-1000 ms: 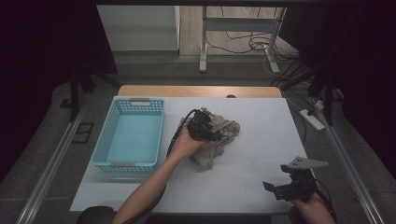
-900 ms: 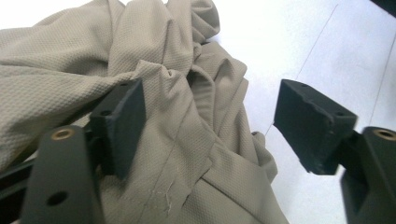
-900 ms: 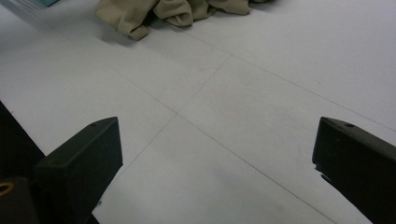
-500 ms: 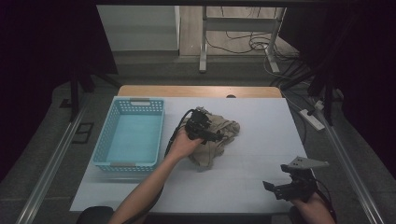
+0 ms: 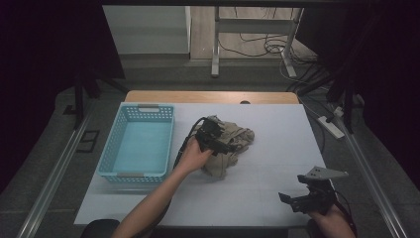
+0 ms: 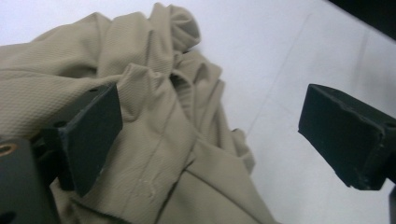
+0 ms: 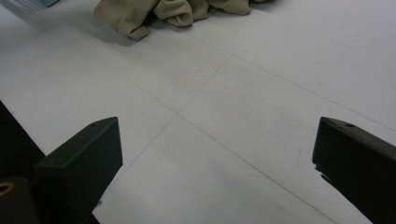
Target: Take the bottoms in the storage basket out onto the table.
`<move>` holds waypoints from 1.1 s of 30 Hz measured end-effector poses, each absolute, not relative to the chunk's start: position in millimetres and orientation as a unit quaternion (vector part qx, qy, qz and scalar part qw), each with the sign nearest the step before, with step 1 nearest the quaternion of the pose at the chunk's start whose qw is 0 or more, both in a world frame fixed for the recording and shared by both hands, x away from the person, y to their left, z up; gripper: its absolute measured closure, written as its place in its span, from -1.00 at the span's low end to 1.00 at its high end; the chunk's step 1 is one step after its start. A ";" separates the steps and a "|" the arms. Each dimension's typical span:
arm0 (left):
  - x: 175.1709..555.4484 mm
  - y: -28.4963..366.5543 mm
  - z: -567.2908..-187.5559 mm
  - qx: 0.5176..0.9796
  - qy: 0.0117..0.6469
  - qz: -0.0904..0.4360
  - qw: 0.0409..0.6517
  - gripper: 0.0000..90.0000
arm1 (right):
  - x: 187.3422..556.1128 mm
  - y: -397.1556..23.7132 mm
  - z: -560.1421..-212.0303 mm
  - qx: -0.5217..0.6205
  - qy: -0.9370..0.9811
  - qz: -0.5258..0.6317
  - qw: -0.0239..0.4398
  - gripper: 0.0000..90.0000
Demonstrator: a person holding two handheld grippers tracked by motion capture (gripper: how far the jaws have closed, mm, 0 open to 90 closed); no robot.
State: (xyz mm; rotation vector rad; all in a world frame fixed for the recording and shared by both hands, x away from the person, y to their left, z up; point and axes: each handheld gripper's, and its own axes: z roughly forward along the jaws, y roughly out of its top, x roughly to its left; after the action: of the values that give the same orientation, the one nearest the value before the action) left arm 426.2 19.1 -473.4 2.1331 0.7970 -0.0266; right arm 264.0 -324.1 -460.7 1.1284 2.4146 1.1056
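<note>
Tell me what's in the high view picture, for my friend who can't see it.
A person's left hand-held gripper sits, jaws open, on a crumpled beige cloth in the middle of a white table. An empty light blue basket stands to the cloth's left, and the right hand-held gripper hovers open near the table's front right corner.

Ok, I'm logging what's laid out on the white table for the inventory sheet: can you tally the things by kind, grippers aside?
Crumpled beige cloth garment: 1
Light blue perforated plastic basket: 1
Total: 2
</note>
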 end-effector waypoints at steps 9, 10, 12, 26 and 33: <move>422.9 25.5 -469.5 0.847 0.309 -0.022 0.431 -0.87 | 263.9 -323.7 -460.9 0.388 0.830 0.380 0.128 -0.96; 422.5 26.6 -469.5 0.846 0.310 -0.026 0.433 -0.88 | 264.0 -323.6 -461.0 0.387 0.830 0.380 0.129 -0.96; 421.7 28.8 -469.6 0.844 0.314 -0.031 0.434 -0.89 | 263.7 -323.2 -461.0 0.387 0.831 0.379 0.130 -0.96; 407.2 36.0 -466.2 0.842 0.300 -0.024 0.448 -0.94 | 263.7 -323.2 -461.1 0.386 0.831 0.380 0.129 -0.96; 401.6 42.3 -464.3 0.836 0.293 -0.023 0.464 -0.95 | 263.6 -323.1 -460.9 0.386 0.831 0.379 0.130 -0.96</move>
State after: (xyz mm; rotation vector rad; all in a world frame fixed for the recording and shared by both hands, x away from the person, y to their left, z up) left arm 401.6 42.3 -464.3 2.0546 0.7193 -0.0570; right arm 263.6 -323.1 -460.9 1.1221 2.4151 1.1001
